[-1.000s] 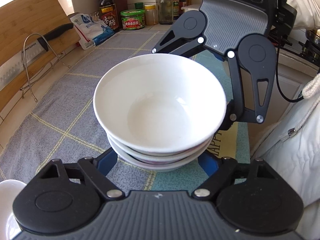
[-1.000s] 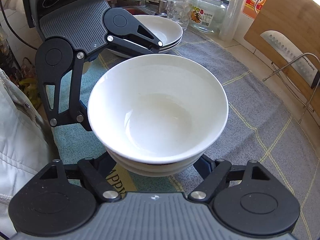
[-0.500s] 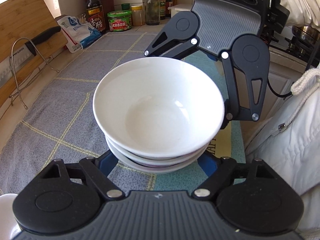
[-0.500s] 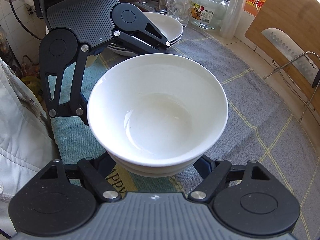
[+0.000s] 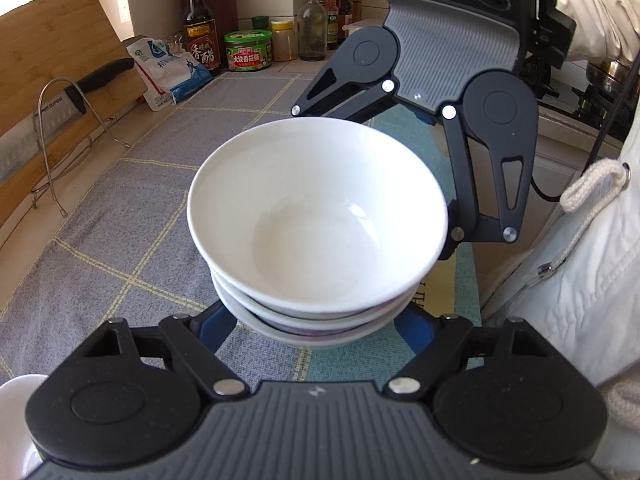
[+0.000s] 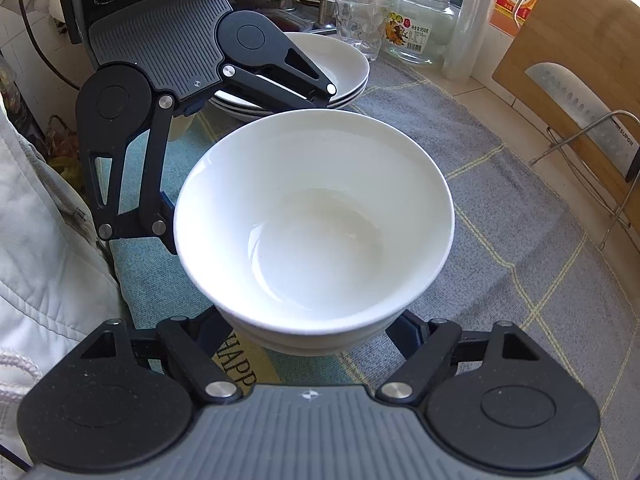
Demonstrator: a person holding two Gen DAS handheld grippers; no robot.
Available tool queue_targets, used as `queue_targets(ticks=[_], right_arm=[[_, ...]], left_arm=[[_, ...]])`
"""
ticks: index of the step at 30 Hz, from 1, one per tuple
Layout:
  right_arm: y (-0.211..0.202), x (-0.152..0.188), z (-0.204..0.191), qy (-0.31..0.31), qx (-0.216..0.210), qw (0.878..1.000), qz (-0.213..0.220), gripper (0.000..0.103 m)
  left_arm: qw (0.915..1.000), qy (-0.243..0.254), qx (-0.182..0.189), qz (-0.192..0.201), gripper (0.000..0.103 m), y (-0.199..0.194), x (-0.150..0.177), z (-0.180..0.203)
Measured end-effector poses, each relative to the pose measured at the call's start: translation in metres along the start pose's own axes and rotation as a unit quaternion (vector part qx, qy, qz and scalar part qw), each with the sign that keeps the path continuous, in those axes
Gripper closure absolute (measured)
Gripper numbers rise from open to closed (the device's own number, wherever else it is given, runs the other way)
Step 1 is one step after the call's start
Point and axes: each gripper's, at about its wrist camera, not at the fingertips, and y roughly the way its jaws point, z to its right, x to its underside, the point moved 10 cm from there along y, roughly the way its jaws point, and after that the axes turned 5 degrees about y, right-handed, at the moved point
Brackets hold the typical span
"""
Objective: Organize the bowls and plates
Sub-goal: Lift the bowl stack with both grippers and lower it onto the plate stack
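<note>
A stack of three nested white bowls (image 5: 316, 224) is held between my two grippers, above the blue-grey checked cloth (image 5: 132, 216). My left gripper (image 5: 316, 320) has its blue fingers spread wide around the stack's base from one side. My right gripper (image 6: 312, 332) does the same from the opposite side; the stack shows there too (image 6: 316, 236). Each gripper shows in the other's view, the right (image 5: 452, 80) and the left (image 6: 160, 56). The fingertips are hidden under the bowls. A stack of white plates (image 6: 344, 68) sits beyond, near the sink.
A cutting board (image 5: 48, 76) and a knife on a wire rack (image 5: 60, 120) line one side. Sauce bottles and jars (image 5: 244, 48) stand at one end, a glass (image 6: 356, 20) and a jar (image 6: 424, 24) at the other. A small white dish (image 5: 16, 420) lies by my left gripper.
Both grippers have risen with the bowl stack between them; the cloth looks farther below and more of the counter shows. The grip on the stack is the same.
</note>
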Motion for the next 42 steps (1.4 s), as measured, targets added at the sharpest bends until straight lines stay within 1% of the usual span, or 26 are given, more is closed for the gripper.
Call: queue_targets(ticks=[5,11,14,19,25,29,33,42], right_arm=[[-0.003,-0.026,-0.004,-0.028,-0.016,0.999,0.008,0.018],[0.006,-0.070,-0.007,-0.077,-0.033,0.996,0.024,0.018],[0.016,-0.095,-0.011,-0.103,-0.045,0.993,0.032,0.018],[0.038,-0.136,-0.020,-0.142,-0.064,0.987,0.044,0.018],[0.068,-0.172,-0.028,-0.171,-0.079,0.981,0.047,0.018],[0.086,-0.183,-0.029,-0.173,-0.083,0.980,0.042,0.018],[0.099,-0.189,-0.028,-0.169,-0.086,0.981,0.037,0.018],[0.109,-0.191,-0.025,-0.156,-0.089,0.983,0.030,0.018]], left_arm=[[0.9995,-0.021,-0.022,0.003,0.018,-0.023,0.003,-0.011],[0.9965,-0.043,-0.071,0.002,0.018,-0.055,0.016,-0.036],[0.9934,-0.059,-0.099,-0.002,0.018,-0.072,0.029,-0.054],[0.9871,-0.087,-0.134,-0.011,0.018,-0.099,0.057,-0.083],[0.9797,-0.115,-0.163,-0.023,0.018,-0.118,0.092,-0.109],[0.9767,-0.125,-0.171,-0.030,0.018,-0.120,0.108,-0.120],[0.9754,-0.134,-0.171,-0.036,0.018,-0.119,0.118,-0.129],[0.9748,-0.142,-0.168,-0.039,0.018,-0.117,0.127,-0.137]])
